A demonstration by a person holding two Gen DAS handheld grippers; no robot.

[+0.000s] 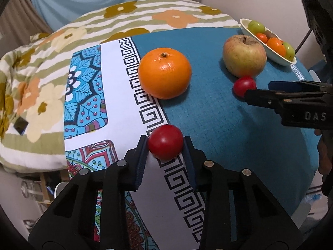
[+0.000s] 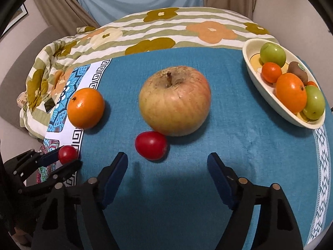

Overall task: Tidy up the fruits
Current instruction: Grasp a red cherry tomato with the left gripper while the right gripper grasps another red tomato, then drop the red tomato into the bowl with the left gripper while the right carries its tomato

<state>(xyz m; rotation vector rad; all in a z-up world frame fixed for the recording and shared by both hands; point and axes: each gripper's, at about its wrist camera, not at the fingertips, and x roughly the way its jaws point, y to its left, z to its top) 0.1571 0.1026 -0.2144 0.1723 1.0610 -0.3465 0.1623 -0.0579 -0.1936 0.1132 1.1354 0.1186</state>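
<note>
My left gripper is shut on a small red fruit that rests on the patterned border of the cloth. The right wrist view shows that pair at far left, the left gripper and its red fruit. A second small red fruit lies just past the tips of my right gripper, whose jaws stand open and apart from it. Behind it sits a large yellow-red apple, with an orange to the left. In the left wrist view the right gripper reaches in beside the second red fruit.
A cream oval bowl at the back right holds green fruits, oranges and a kiwi. A flowered quilt is bunched along the far and left sides, with a small dark object on it. The blue cloth drops off at the right edge.
</note>
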